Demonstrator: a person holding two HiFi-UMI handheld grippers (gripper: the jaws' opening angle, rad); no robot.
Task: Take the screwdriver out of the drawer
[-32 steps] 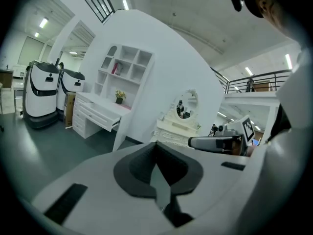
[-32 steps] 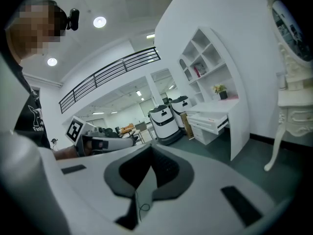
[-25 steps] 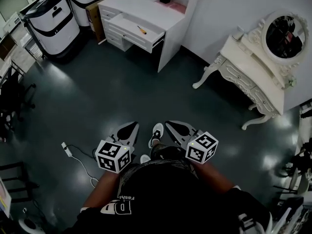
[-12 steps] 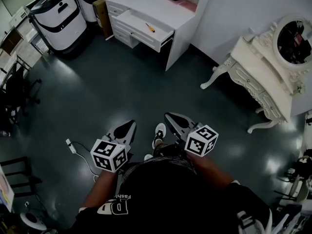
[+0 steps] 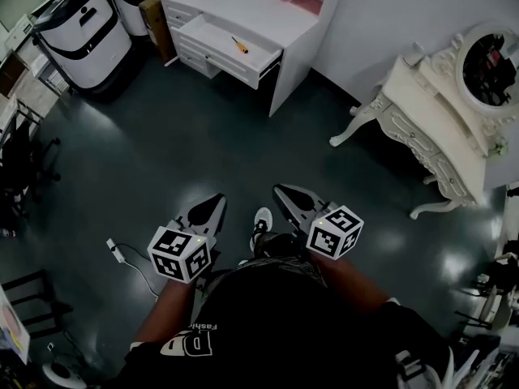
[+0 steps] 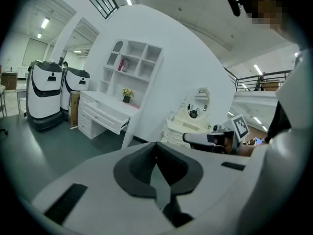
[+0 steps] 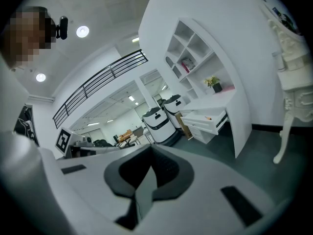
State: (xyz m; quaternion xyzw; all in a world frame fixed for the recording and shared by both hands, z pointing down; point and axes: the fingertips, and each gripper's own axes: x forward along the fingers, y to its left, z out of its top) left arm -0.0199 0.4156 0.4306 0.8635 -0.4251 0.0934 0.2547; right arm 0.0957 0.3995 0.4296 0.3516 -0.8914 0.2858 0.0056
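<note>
A screwdriver (image 5: pixel 239 44) with an orange handle lies in the open drawer (image 5: pixel 212 32) of a white desk (image 5: pixel 251 6) far across the dark floor. The right gripper view shows it as a small orange speck, the screwdriver (image 7: pixel 209 117), in the drawer (image 7: pixel 208 122). Both grippers are held low in front of the person, well away from the desk. My left gripper (image 5: pixel 212 202) is shut and holds nothing. My right gripper (image 5: pixel 282 193) is likewise shut with nothing in it. In the left gripper view the drawer (image 6: pixel 111 118) juts out of the desk.
Two white machines (image 5: pixel 81 31) stand left of the desk. An ornate white vanity with a mirror (image 5: pixel 434 124) stands at the right. A cable with a plug (image 5: pixel 115 250) lies on the floor by the left gripper. Black chairs (image 5: pixel 20 156) line the left edge.
Both grippers have been carried forward across the floor toward the desk with the person's step. Their jaws have stayed shut.
</note>
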